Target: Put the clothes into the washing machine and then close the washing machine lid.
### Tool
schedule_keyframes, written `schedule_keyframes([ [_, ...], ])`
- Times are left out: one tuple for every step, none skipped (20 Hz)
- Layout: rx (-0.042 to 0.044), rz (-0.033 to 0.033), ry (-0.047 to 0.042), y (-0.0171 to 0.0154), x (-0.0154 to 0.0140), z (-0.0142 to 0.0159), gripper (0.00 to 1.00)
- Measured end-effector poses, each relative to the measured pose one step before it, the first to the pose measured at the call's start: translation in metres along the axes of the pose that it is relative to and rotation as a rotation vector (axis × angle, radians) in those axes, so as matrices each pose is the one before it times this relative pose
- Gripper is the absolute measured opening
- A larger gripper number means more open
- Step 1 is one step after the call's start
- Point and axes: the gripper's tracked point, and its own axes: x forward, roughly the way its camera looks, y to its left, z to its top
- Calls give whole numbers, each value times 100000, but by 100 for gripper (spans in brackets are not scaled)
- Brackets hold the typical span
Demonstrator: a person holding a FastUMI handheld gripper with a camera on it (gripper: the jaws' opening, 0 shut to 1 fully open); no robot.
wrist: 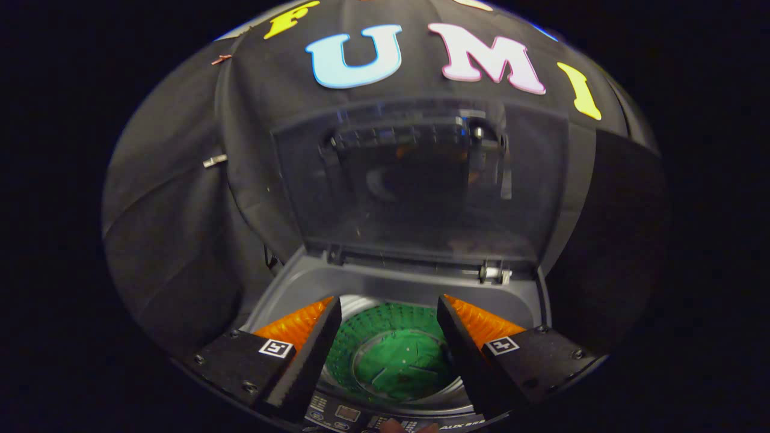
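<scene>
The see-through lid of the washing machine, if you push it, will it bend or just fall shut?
The lid looks like rigid plastic, so probably no bending. It stands upright on hinges, so a push likely swings it down over the drum. The open gripper holds nothing.

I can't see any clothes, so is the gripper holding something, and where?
Nothing is held. The gripper is open, its fingers apart above the washing machine's drum, with the lid standing up beyond.

Gripper [389, 313] at bottom-centre of frame, fingers spread wide w/ a clear gap, nothing between them, tips angled fwd and slightly down. Small sliver at very bottom edge, poss. a fingertip [392, 426] (too little shows).
</scene>
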Motion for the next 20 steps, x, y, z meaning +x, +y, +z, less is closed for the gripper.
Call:
schedule_keyframes([
  [-1132,991,-4420,603,-1139,1479,100],
  [-1738,653,-4230,561,-1075,1683,100],
  [-1521,606,-4198,459,-1063,1611,100],
  [-1197,1443,-4253,795,-839,1853,100],
  [-1355,1302,-3395,683,-771,1873,100],
  [-1518,1011,-3330,411,-609,1723,100],
  [-194,285,-2858,181,-510,1482,99],
  [673,317,-2684,350,-247,1741,99],
  [1100,135,-1525,161,-228,1111,99],
  [929,-195,-1151,126,-39,1031,99],
  [1168,-205,-2513,-29,205,972,99],
  [287,-293,-2212,-66,6,1749,99],
  [-22,-679,-2668,-294,-97,2264,99],
  [-7,-539,-880,-378,114,1555,99],
  [876,-508,-1033,-260,184,1370,99],
  [540,-755,-261,-279,465,1325,99],
  [-183,-1344,983,-243,562,778,99],
  [-886,-803,1105,-197,416,473,99],
  [-861,-424,1031,-118,683,661,99],
  [-772,-1303,-1397,-298,744,742,99],
])
